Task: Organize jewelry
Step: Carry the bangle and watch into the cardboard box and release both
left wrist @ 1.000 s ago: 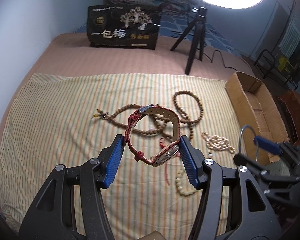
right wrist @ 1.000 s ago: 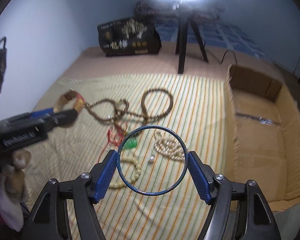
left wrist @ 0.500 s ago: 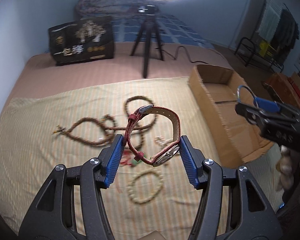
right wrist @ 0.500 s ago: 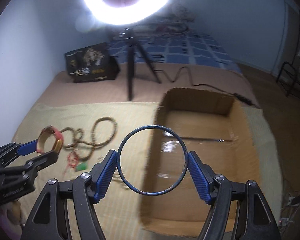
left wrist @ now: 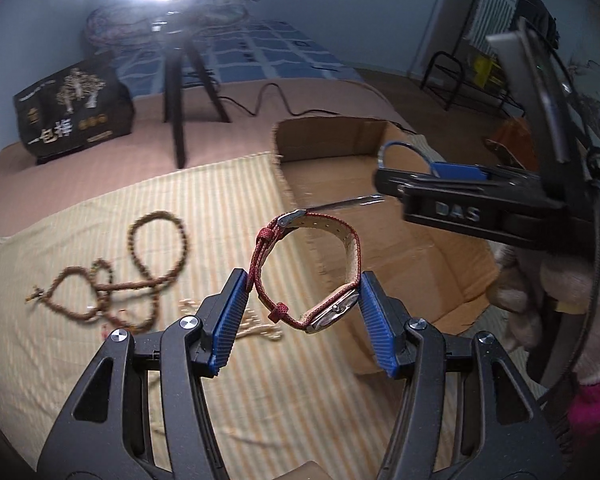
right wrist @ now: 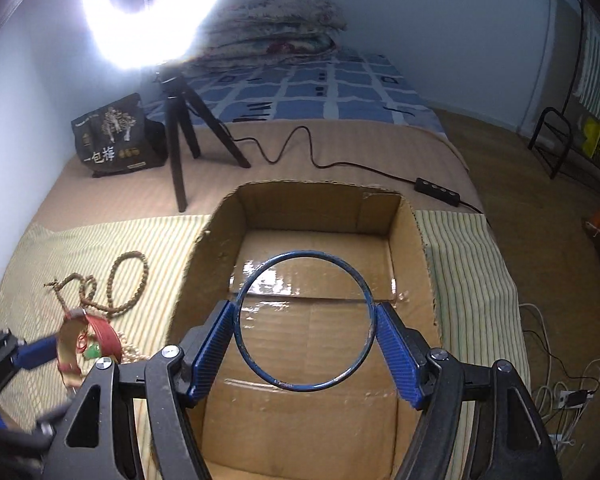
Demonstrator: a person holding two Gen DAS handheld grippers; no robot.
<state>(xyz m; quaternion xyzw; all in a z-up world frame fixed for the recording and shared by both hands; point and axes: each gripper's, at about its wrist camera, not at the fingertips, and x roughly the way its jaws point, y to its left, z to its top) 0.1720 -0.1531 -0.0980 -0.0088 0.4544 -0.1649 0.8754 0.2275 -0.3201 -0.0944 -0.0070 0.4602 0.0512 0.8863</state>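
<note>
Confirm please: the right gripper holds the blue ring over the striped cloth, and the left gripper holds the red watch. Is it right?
Not quite. In the right wrist view the right gripper holds the blue ring over the open cardboard box, not over the striped cloth. The rest stands: the left gripper holds the red watch between its jaws.

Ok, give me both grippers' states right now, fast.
Left gripper: shut on the red-strap watch.
Right gripper: shut on the blue bangle, held over the cardboard box.
</note>
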